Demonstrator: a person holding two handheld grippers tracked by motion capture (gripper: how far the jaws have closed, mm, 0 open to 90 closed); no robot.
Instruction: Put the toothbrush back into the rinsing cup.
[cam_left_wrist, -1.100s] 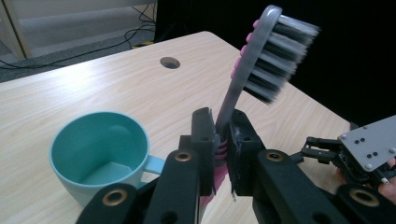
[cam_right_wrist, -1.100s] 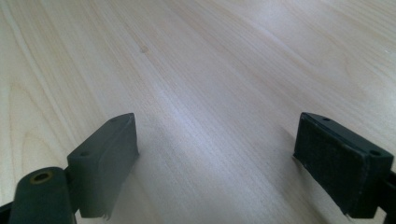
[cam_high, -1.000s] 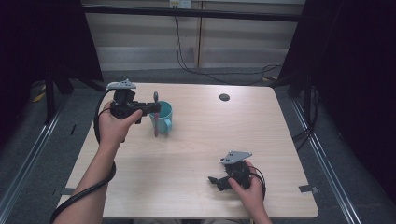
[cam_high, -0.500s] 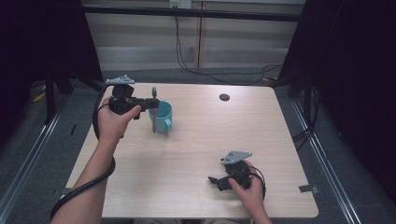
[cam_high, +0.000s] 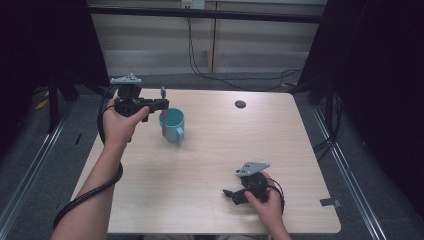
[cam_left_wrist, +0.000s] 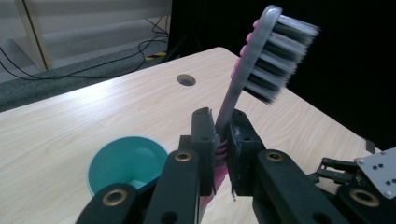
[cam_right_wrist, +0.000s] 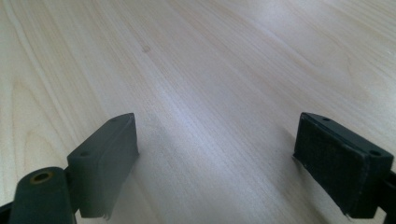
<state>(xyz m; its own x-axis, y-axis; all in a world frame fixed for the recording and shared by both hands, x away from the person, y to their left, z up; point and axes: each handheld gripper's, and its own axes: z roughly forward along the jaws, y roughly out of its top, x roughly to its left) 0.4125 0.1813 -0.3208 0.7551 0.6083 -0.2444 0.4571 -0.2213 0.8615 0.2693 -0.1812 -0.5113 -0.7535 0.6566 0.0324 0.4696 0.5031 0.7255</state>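
Left gripper view: jaws pinch the toothbrush (cam_left_wrist: 264, 60) handle (bristles up), above the cup (cam_left_wrist: 126, 163).

Wooden table (cam_high: 210, 165) bears teal cup (cam_high: 173, 125).

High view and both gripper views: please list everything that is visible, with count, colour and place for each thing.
toothbrush: 1, grey and pink with dark bristles, clamped upright in the left gripper, above the cup
cup: 1, teal, with handle, on the table's left far part
table: 1, light wood, with a round dark hole near its far edge
tape piece: 1, grey, at the table's near right corner
cables: several, black, on the floor behind the table
left gripper: 1, black, shut on the toothbrush
right gripper: 1, black, open, low over the table's near right part
hands: 2, one on each gripper
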